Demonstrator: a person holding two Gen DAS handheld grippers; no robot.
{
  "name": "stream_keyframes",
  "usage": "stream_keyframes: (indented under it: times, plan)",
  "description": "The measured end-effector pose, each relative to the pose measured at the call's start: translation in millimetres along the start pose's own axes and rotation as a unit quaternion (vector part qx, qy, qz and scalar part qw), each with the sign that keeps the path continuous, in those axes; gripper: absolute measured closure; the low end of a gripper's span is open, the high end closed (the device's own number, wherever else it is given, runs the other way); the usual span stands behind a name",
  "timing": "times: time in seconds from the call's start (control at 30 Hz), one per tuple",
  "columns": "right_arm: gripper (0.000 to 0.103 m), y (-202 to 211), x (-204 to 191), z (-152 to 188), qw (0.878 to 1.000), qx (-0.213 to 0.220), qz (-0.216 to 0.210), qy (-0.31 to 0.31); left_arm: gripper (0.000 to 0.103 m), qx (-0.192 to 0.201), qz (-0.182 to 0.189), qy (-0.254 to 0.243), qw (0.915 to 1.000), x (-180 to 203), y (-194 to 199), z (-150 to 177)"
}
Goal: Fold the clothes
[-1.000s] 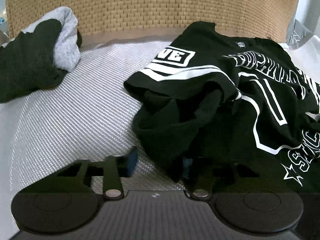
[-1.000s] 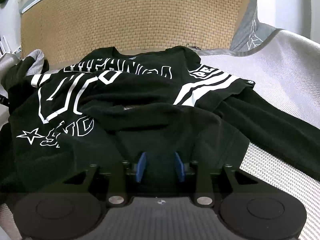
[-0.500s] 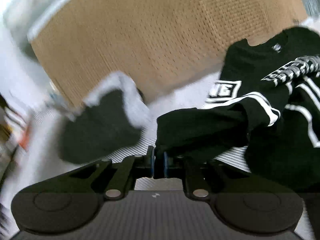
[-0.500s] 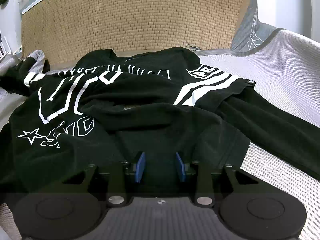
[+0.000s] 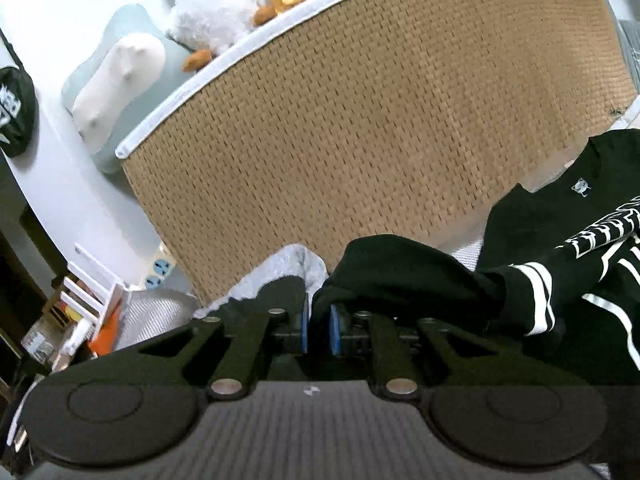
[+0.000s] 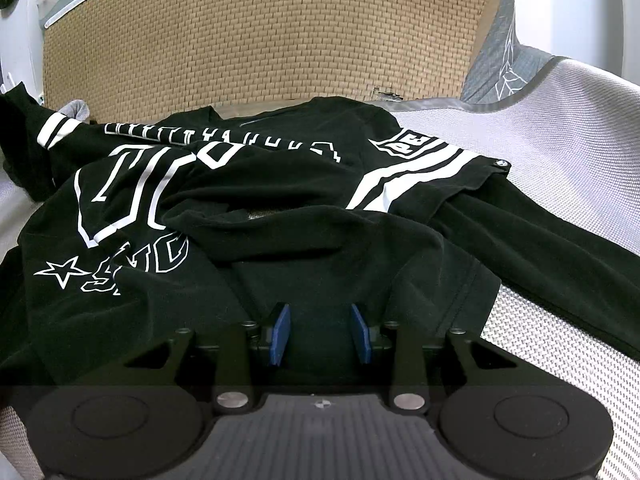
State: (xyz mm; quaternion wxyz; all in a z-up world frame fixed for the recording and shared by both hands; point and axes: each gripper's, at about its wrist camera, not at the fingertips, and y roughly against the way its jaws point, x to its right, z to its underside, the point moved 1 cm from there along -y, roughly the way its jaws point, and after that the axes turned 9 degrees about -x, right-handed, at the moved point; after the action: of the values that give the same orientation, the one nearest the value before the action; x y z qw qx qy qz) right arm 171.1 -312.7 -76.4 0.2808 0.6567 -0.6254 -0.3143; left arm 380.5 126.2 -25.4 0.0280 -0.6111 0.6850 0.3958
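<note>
L gripper [image 5: 319, 328] has its blue pads nearly together w/ a bunch of black sleeve [image 5: 404, 276] fabric pinched between them; jaws are easing open a touch right now, cloth still between and pressed by the pads. Sleeve is lifted off the mattress and stretches to the right toward the rest of the black T-shirt [image 6: 256, 208], white cuff stripes showing just past the bunched part. R gripper [image 6: 320, 332] sits about half open, pads apart, over the shirt's near hem; black fabric lies in the gap but can't tell if the pads actually press it. Shirt is spread crumpled on the grey woven mattress cover [image 6: 568, 128], front print up: big white outline numerals, a star and lettering, striped sleeve w/ a patch lying out to the right side. Woven rattan headboard [image 5: 380, 120] stands right behind the shirt. A grey-and-black garment [image 5: 280, 272] lies just beyond the L gripper, near the headboard base. Plush toys [image 5: 224, 4] and a pale pillow [image 5: 120, 76] sit on top behind the headboard, upper left in L wrist view.
</note>
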Motion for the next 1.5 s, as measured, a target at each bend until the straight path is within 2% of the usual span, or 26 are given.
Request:
stream_keyframes:
  times: [0.17, 0.37, 0.43, 0.5, 0.63, 0.8, 0.97, 1.13, 1.2, 1.23, 1.27, 1.33, 1.37, 1.4, 1.43, 1.5]
  plan:
    - [0.065, 0.1, -0.5, 0.3, 1.0, 0.001, 0.0, 0.001, 0.063, -0.069, 0.038, -0.003, 0.9969, 8.0, -21.6, 18.9]
    - [0.065, 0.4, -0.9, 0.8, 1.0, 0.002, 0.0, 0.001, 0.057, -0.147, 0.076, 0.002, 0.9862, 8.7, -50.1, 61.1]
    - [0.065, 0.5, -0.9, 1.0, 1.0, 0.002, 0.0, 0.002, 0.056, -0.173, 0.104, 0.003, 0.9794, 8.0, -58.0, 72.4]
    - [0.065, 0.5, -1.1, 1.2, 1.0, 0.002, 0.001, 0.004, 0.054, -0.184, 0.126, -0.008, 0.9748, 11.0, -59.4, 83.2]
    - [0.065, 0.3, -1.3, 1.5, 1.0, 0.003, 0.002, 0.005, 0.052, -0.191, 0.127, -0.016, 0.9732, 13.0, -63.3, 96.0]
    - [0.065, 0.0, -1.5, 1.9, 1.0, 0.004, 0.003, 0.007, 0.049, -0.197, 0.122, 0.044, 0.9717, 0.0, -78.0, 102.0]
    - [0.064, -0.3, -1.7, 2.3, 1.0, 0.005, 0.005, 0.008, 0.045, -0.2, 0.135, 0.105, 0.9647, -14.9, -87.9, 106.3]
    - [0.064, -0.6, -2.1, 2.5, 1.0, 0.005, 0.006, 0.009, 0.043, -0.197, 0.157, 0.164, 0.9538, -25.5, -94.7, 110.5]
    - [0.064, -0.6, -2.3, 2.6, 1.0, 0.006, 0.006, 0.009, 0.049, -0.192, 0.178, 0.188, 0.9467, -28.3, -97.6, 109.9]
    - [0.063, -0.7, -2.4, 2.6, 1.0, 0.006, 0.006, 0.009, 0.064, -0.196, 0.19, 0.194, 0.9425, -27.6, -99.8, 109.1]
    - [0.063, -0.7, -2.6, 2.6, 1.0, 0.006, 0.006, 0.009, 0.078, -0.196, 0.19, 0.184, 0.9442, -24.0, -99.0, 108.0]
    - [0.063, -0.8, -2.8, 2.7, 1.0, 0.007, 0.006, 0.01, 0.089, -0.197, 0.189, 0.164, 0.948, -16.5, -97.2, 105.8]
    - [0.063, -0.9, -2.9, 2.7, 1.0, 0.007, 0.006, 0.01, 0.091, -0.197, 0.189, 0.153, 0.9498, -12.7, -96.2, 104.6]
    - [0.063, -0.9, -3.0, 2.8, 1.0, 0.007, 0.006, 0.01, 0.093, -0.19, 0.174, 0.139, 0.9562, -11.8, -92.3, 103.3]
    - [0.063, -1.0, -3.1, 2.8, 1.0, 0.007, 0.006, 0.01, 0.094, -0.176, 0.136, 0.121, 0.9674, -12.1, -85.4, 101.7]
    - [0.063, -1.1, -3.3, 2.9, 1.0, 0.008, 0.007, 0.01, 0.095, -0.154, 0.076, 0.111, 0.9788, -21.8, -74.9, 99.2]
